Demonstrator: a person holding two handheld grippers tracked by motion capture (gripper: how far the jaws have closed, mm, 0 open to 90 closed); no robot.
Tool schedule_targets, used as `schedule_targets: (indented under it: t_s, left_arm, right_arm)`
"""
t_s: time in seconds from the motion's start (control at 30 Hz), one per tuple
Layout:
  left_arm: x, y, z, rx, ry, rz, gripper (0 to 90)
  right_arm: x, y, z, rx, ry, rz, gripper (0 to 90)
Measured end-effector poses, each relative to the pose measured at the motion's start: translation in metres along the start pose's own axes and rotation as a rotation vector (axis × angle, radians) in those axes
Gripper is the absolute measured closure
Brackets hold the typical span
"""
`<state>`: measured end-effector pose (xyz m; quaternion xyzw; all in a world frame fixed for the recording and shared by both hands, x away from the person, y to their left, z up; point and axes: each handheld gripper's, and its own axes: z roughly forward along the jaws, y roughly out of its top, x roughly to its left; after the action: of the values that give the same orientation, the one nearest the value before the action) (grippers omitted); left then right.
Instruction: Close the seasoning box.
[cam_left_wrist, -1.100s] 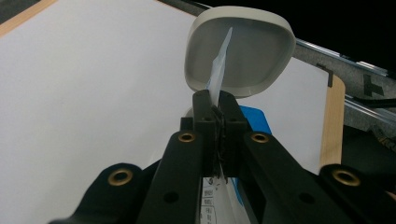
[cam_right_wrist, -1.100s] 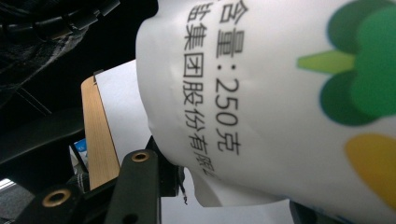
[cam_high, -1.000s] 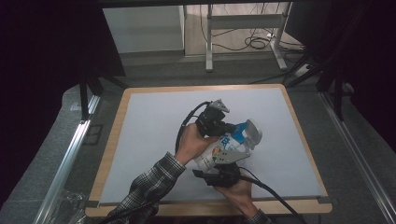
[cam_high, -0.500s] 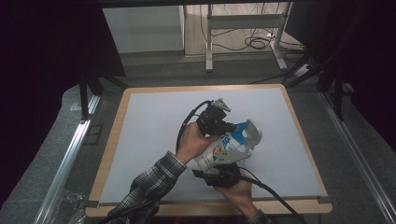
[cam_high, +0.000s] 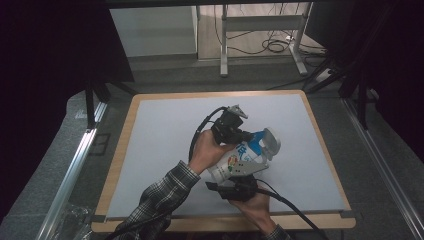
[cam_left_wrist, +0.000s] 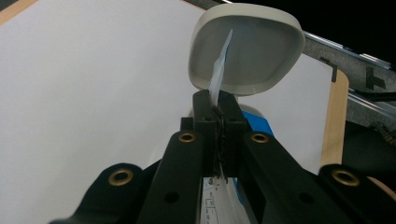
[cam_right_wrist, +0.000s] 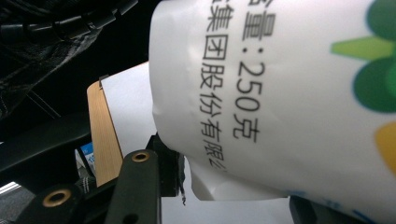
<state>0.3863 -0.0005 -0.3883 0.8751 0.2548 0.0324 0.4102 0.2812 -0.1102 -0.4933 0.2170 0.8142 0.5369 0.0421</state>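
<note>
1. Currently the left tool (cam_high: 248, 136) has its jaws pressed together on a thin white foil tab (cam_left_wrist: 219, 74), which stands up between them in the left gripper view.
2. Just beyond that tool's jaws sits the open flip lid (cam_left_wrist: 246, 49) of a white and blue yoghurt container (cam_high: 245, 157), its pale hollow inside facing the camera.
3. In the high view the container lies tilted between the two tools, held above the worktop (cam_high: 160, 130), its lid end pointing away from the person.
4. Below it, the right tool (cam_high: 235, 181) grips the container's lower end; in the right gripper view the printed white wall (cam_right_wrist: 280, 93) sits between the jaws, one black jaw touching its bottom edge.
5. The left hand (cam_high: 207, 150) wraps the left tool's handle just beside the container, and the right hand (cam_high: 252, 205) holds the right tool near the worktop's front edge.
</note>
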Motion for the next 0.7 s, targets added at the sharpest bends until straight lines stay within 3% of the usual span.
schedule_targets:
  t_s: [0.7]
  left_arm:
    - [-0.0008, 0.0033, -0.0006, 0.012, 0.014, -0.001, 88.9]
  right_arm:
    - [0.0008, 0.0008, 0.0002, -0.011, 0.004, 0.006, 58.6]
